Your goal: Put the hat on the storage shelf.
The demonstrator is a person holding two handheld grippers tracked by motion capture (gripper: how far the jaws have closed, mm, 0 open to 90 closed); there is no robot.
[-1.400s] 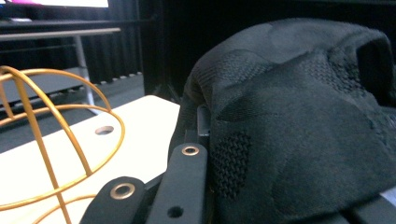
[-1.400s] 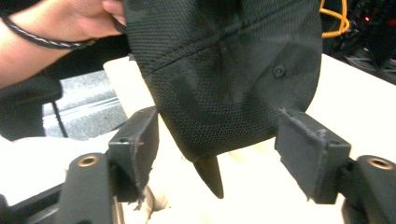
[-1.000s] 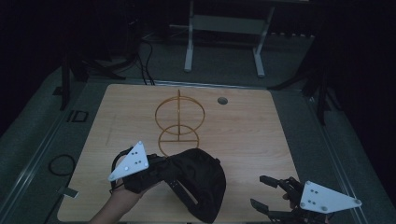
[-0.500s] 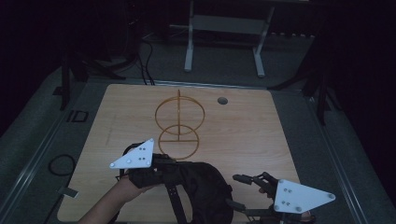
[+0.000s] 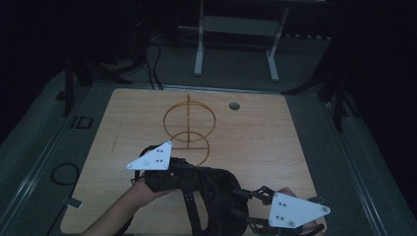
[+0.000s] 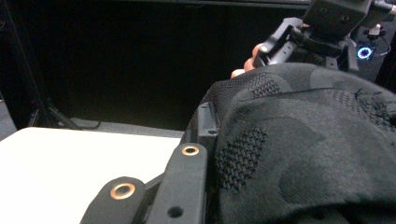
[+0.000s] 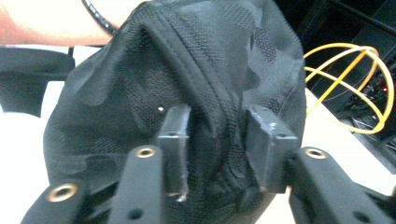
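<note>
At the near edge of a light wooden table (image 5: 275,147), a person works a black mesh-panelled bag (image 5: 216,196) between two handheld grippers. The bag lies bunched on the tabletop close to the person, its strap and buckle running down its front toward the table's edge.

The right gripper (image 5: 241,209), at the near right corner with its grey three-cornered plate on top, points left into the bag; seen along its own jaws, they stand parted around a raised seam of the fabric (image 7: 215,112), the cloth between them and touching or nearly touching both, though whether they pinch it cannot be told.

The left gripper (image 5: 184,167), held in a bare hand (image 5: 147,186) whose forearm comes in from the bottom edge, sits against the bag's upper left side. In its own view the black cloth presses against the one jaw that shows, and the rest is hidden behind fabric, so whether it grasps the bag cannot be told.

Just beyond the bag, near the table's centre, stands a yellow wire frame (image 5: 189,130) of hoops on a ring base. Farther back is a small round hole (image 5: 234,105) in the tabletop, and past the table a pale metal stand (image 5: 236,44) on the dark floor.
</note>
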